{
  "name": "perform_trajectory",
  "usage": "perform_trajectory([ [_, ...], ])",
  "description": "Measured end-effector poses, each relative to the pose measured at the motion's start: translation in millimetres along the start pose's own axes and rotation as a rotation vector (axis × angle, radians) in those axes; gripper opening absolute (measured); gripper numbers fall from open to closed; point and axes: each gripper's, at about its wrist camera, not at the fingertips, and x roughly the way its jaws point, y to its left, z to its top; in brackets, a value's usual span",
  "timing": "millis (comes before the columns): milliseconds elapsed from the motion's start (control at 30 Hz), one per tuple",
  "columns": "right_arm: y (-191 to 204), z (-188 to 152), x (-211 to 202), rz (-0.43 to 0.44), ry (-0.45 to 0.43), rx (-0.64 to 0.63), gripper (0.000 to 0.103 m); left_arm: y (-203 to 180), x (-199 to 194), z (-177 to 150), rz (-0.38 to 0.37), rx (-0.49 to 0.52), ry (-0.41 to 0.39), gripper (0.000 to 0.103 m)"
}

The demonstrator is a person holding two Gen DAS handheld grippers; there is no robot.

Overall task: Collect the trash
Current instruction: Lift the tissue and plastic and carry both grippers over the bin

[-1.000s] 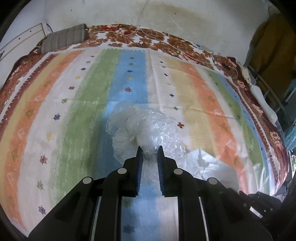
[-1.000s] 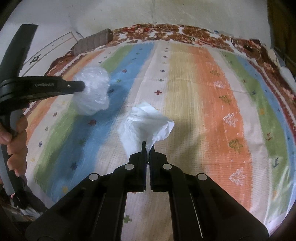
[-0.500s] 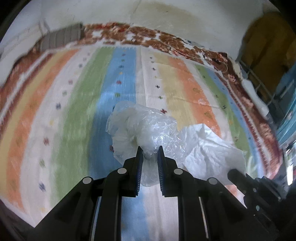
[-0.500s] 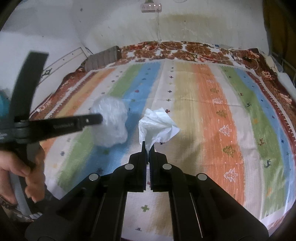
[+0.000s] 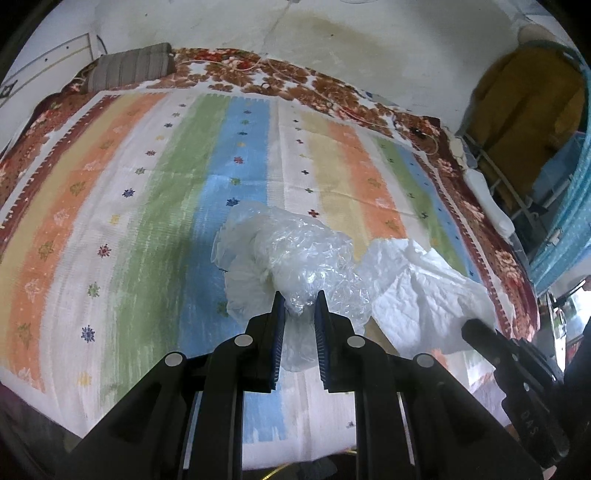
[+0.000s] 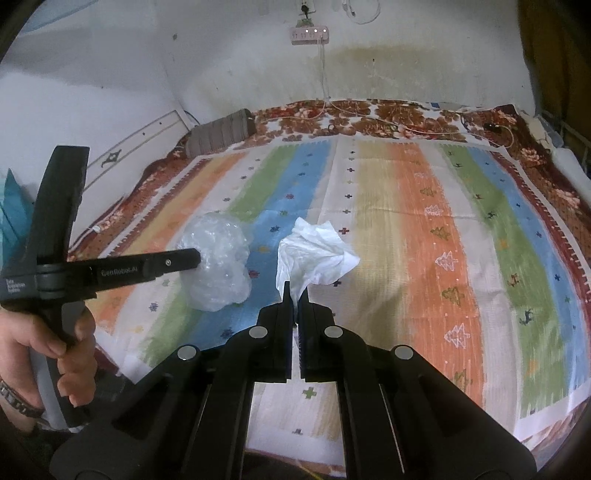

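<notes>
The left gripper (image 5: pixel 298 303) jaws pinch a crumpled clear plastic bag (image 5: pixel 295 258), wrinkled and glossy; the right gripper (image 6: pixel 295 295) jaws clamp a creased white paper tissue (image 6: pixel 314 254). Both hang above the striped bedspread (image 6: pixel 406 221).

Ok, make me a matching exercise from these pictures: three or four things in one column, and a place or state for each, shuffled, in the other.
Column one:
1. crumpled clear plastic bag
2. crumpled white paper tissue
3. grey striped pillow
4. white power strip

Column two:
A. mounted on the wall
B. pinched in the right hand-held gripper
C. lying at the far corner of the bed
D. clamped in the left hand-held gripper

Pairs: 1-D, 2-B, 3-C, 4-A
</notes>
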Motion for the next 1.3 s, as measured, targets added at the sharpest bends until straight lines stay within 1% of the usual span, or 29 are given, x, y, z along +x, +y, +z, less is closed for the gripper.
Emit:
perform_trajectory([
  [167,8.2,-4.9,-23.2,0.004,-0.027,-0.026,0.001,-18.1,-14.6,-10.2,-0.035,0.047,-0.005,0.015],
  [267,8.3,-8.5,-37.7,0.012,-0.047,-0.018,0.001,-30.3,-24.2,-15.9,-0.009,0.091,-0.019,0.015],
  [467,4.6,-14.5,-61.6,0.016,-0.081,-0.021,0.001,-33.0,-36.7,-28.7,-0.027,0.085,-0.014,0.015],
  [567,3.7,-17.3,-71.5,0.044,-0.092,0.002,0.001,-33.9,-48.9,-35.0,-0.048,0.078,-0.029,0.015],
  [700,3.8,-23.2,-83.4,0.059,-0.111,0.008,0.001,-32.5,-67.3,-43.8,-0.075,0.063,-0.058,0.015],
  [833,1.0,-32.7,-91.1,0.076,-0.103,0.038,0.001,-31.0,-79.8,-48.5,-0.087,0.051,-0.082,0.015],
  [1033,5.8,-44.9,-108.8,0.083,-0.126,0.025,0.001,-36.1,-90.8,-58.5,-0.115,0.054,-0.091,0.015],
  [1167,10.5,-55.4,-122.2,0.068,-0.143,-0.005,0.001,-43.3,-96.2,-71.8,-0.119,0.073,-0.089,0.015],
  [1300,14.2,-66.4,-132.9,0.076,-0.149,-0.027,0.001,-47.3,-104.5,-86.3,-0.133,0.075,-0.088,0.015],
])
